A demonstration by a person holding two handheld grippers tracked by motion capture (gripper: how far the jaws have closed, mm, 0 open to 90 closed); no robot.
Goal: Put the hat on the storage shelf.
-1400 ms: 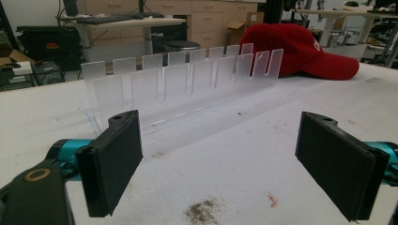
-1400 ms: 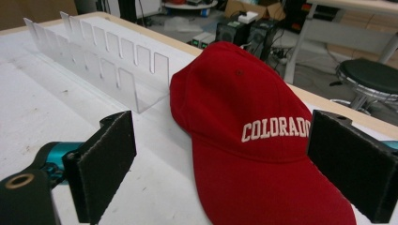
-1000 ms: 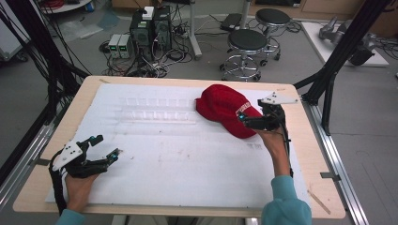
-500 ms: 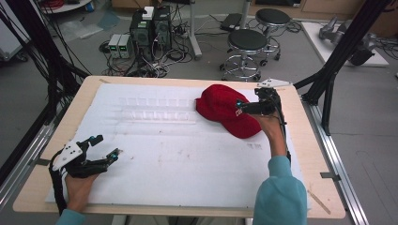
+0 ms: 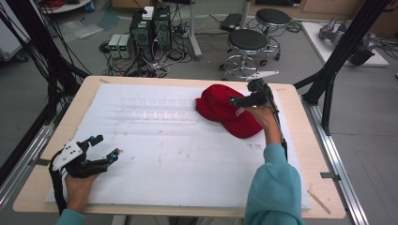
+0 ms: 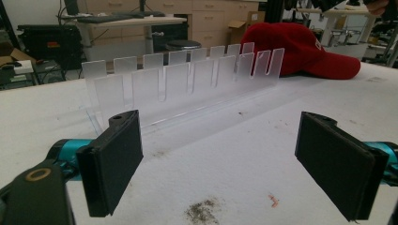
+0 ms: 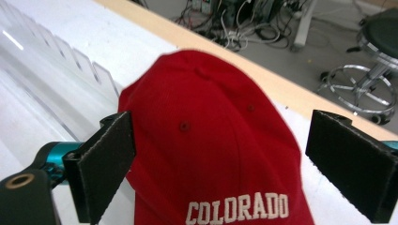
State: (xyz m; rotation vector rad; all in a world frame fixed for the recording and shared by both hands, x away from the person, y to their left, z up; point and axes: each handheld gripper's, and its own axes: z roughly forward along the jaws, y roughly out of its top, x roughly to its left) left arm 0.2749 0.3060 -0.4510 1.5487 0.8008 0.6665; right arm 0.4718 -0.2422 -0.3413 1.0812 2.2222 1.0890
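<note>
Red cap (image 5: pixel 225 110) lies crown-up on the white sheet covering the table (image 5: pixel 300 154), at the far right, brim toward the person; "COLORADO" stitched on the front reads clearly in the right gripper view. Right tongs (image 5: pixel 244 97) hang above the cap's front panel, jaws spread wide with nothing between them; in the right gripper view the two black pads straddle the crown, wide enough to take it, which suggests a grasp is being lined up on the crown or front seam, not the brim. No contact visible. Just left of the cap stands a clear acrylic rack (image 5: pixel 157 108) with rows of upright slotted tabs, its right end nearly touching the cap; likely a holder of some kind, though what belongs in it can't be told. Left tongs (image 5: pixel 105 147) rest low at the near left corner, well apart from cap and rack, jaws spread and empty, pointed toward the rack, probably parked clear of the right hand's work.
</note>
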